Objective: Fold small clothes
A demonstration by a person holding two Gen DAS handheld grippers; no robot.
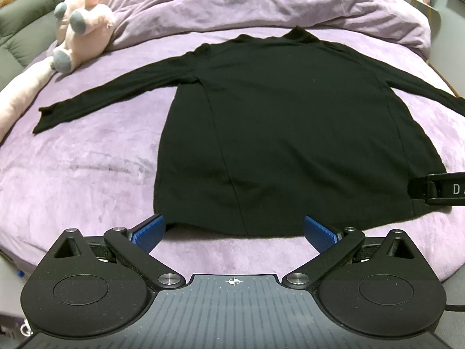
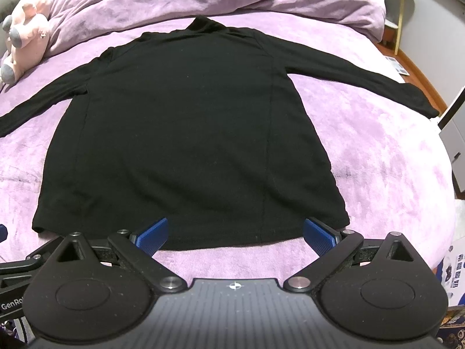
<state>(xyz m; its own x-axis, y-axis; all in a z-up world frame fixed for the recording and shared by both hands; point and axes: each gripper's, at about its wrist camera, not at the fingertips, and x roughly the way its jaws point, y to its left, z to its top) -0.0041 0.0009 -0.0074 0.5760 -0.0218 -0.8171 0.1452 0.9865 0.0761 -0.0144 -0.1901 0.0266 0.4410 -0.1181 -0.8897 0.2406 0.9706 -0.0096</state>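
Black top [image 1: 290, 128], right cuff cut off at 3 o'clock, lay at 12 o'clock of both gaping, empty grippers [image 1: 234, 231] [image 2: 235, 232].

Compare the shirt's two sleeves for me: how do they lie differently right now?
The left sleeve runs out toward the pink plush toy, and its cuff lies well inside the bed. The right sleeve reaches almost to the bed's edge, its cuff close to the drop. Both lie flat, unfolded, angled outward and down from the black shirt. Neither open gripper, left or right, touches them.
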